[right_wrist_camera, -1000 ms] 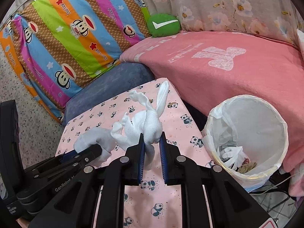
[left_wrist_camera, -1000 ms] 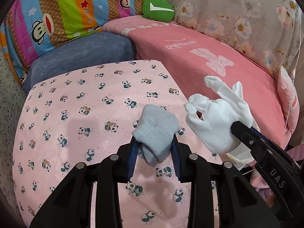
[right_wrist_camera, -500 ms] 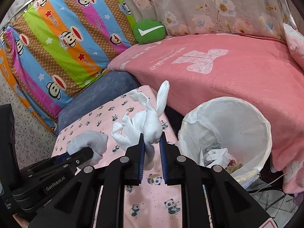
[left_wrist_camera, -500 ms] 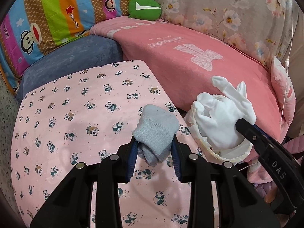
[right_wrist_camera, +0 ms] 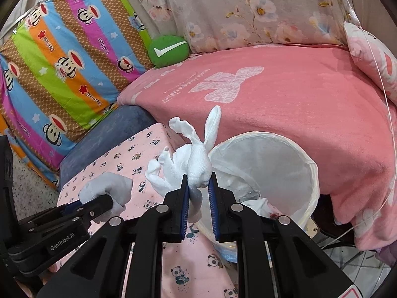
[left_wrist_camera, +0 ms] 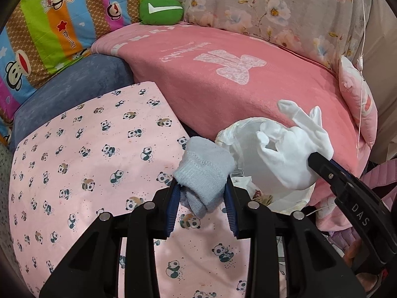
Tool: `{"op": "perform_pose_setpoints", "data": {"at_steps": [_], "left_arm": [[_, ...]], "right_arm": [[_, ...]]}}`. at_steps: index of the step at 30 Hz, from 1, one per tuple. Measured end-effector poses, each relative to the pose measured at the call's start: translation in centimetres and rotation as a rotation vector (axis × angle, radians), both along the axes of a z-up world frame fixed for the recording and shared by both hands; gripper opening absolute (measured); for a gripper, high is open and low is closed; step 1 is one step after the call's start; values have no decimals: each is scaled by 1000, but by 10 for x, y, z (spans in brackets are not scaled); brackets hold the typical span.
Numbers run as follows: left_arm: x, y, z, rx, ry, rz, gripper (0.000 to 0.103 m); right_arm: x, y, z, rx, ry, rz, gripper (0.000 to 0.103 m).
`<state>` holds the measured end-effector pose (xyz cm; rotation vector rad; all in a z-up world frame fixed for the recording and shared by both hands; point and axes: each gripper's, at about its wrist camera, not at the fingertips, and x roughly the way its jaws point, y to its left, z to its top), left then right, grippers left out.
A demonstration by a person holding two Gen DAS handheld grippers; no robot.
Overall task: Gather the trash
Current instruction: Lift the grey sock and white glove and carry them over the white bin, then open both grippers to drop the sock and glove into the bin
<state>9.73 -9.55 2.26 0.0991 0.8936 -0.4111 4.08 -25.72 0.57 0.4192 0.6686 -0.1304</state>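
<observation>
My left gripper point(left_wrist_camera: 201, 193) is shut on a grey sock point(left_wrist_camera: 204, 168), held over the right edge of the panda-print table point(left_wrist_camera: 82, 154), beside the bin. My right gripper point(right_wrist_camera: 198, 191) is shut on a white glove point(right_wrist_camera: 196, 159) at the left rim of the white-lined trash bin point(right_wrist_camera: 285, 159). In the left wrist view the glove point(left_wrist_camera: 295, 149) hangs over the bin point(left_wrist_camera: 238, 134). In the right wrist view the left gripper holds the sock point(right_wrist_camera: 109, 191) to the left. Trash lies inside the bin.
A pink blanket point(left_wrist_camera: 235, 74) covers the sofa behind the bin. A striped monkey cushion point(right_wrist_camera: 62, 62) and a green cushion point(right_wrist_camera: 170, 51) lie at the back left. A blue cushion point(left_wrist_camera: 74, 84) borders the table's far edge. A pink pillow point(right_wrist_camera: 372, 57) lies at right.
Both grippers have moved right toward the bin with their loads. The glove now sits over the bin's opening, and the sock has reached the table's right edge.
</observation>
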Motion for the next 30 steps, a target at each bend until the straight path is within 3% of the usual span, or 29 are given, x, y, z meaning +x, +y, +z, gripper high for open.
{"op": "perform_pose_setpoints", "data": {"at_steps": [17,20,22,25,30], "left_arm": [[15,-65,-11,-49,53,-110,37],[16,-73,-8,-49,33,-116,55],[15,-74,-4,-36,-8,-90,81],[15,-71,-4,-6,-50,-60,85],[18,-58,-13,22,-43,-15,85]], "right_arm": [[-1,-61,-22,12,49,-89,17],[0,-65,-24,9,53,-95,17],[3,-71,-27,10,54,-100,17],[6,-74,-31,11,55,-107,19],[12,-74,-34,4,60,-98,22]]}}
